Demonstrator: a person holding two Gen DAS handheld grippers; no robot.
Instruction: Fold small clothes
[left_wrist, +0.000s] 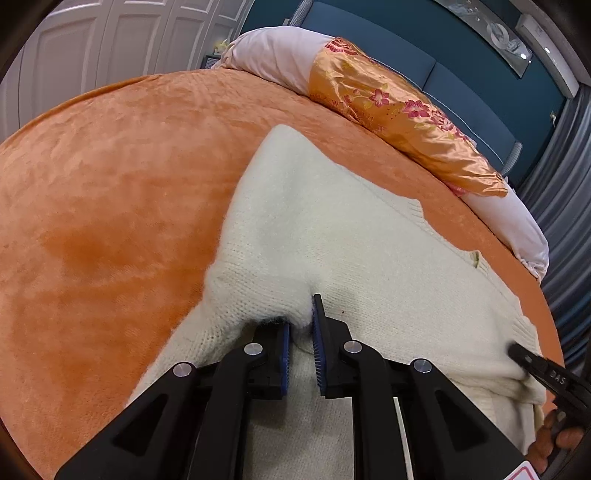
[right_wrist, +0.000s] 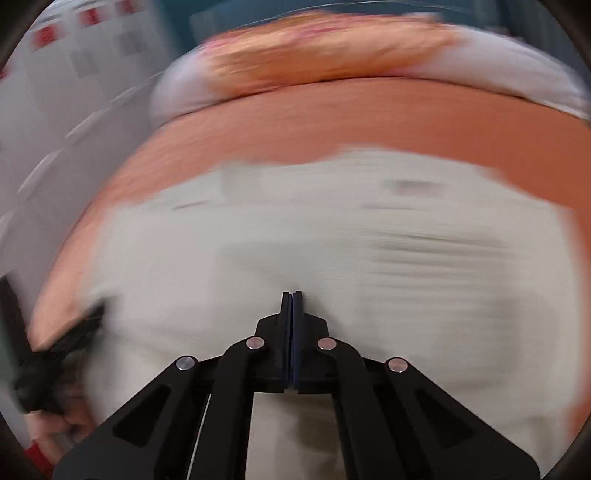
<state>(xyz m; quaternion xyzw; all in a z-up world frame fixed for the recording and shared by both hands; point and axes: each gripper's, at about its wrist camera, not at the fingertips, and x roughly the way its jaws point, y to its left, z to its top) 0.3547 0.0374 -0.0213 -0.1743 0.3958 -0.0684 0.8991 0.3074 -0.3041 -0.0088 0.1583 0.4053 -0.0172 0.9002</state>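
A cream knitted sweater (left_wrist: 332, 229) lies spread on an orange plush bedspread (left_wrist: 110, 184). My left gripper (left_wrist: 301, 321) is shut on a bunched fold of the sweater, with fabric pinched between its blue pads. The other gripper's black tip (left_wrist: 532, 360) shows at the sweater's right hem. In the right wrist view, which is motion-blurred, my right gripper (right_wrist: 292, 295) has its jaws pressed together over the sweater (right_wrist: 332, 240); no fabric shows between them. The left gripper (right_wrist: 70, 339) appears as a dark blur at the lower left.
A long bolster pillow (left_wrist: 388, 99) with an orange floral cover lies along the far side of the bed, also seen blurred in the right wrist view (right_wrist: 332, 55). A blue headboard (left_wrist: 424, 55) and white wardrobe doors (left_wrist: 92, 48) stand behind.
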